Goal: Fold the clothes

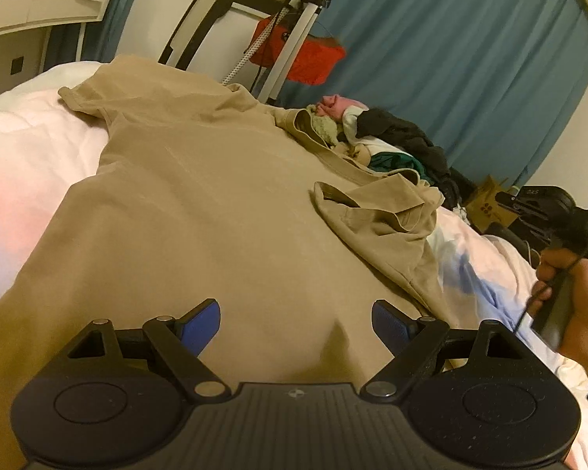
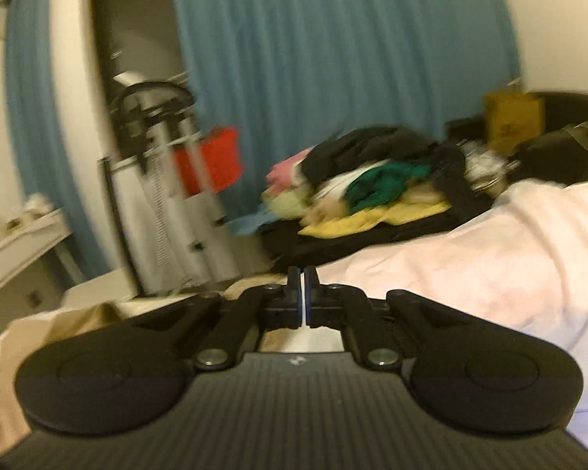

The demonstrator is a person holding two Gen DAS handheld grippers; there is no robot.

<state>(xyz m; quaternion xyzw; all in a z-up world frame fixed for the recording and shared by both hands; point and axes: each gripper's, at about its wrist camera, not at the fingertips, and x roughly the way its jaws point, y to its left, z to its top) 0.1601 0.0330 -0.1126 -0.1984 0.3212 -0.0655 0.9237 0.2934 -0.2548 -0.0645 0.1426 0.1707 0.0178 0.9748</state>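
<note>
Left gripper: jaws spread wide, nothing between them, blue pads hovering just over the hem end of the tan shirt. Right gripper: jaws clenched together with only a sliver of gap, no cloth visible between them; it points across the bed toward the far clothes pile, and that view is motion-blurred.

The shirt lies spread flat, back or front up (can't tell), over the near-left part of the bed, with its collar toward the far edge. One sleeve is already flopped inward on the right side; the other sleeve lies out flat near the far-left corner. The pile sits at the far-right corner, touching the collar end.

Likely step: start the next fold from the hem. To do it well, pinch the hem at the corner, not mid-edge; grab both layers; keep the cloth taut while lifting so the right sleeve stays tucked. The right gripper needs to open and come down to the opposite hem corner first.

Pose: left gripper is low and near level, aimed along the shirt's length. The right hand shows at the bed's right edge, gripping its handle, held above the bedding and clear of the shirt.
</note>
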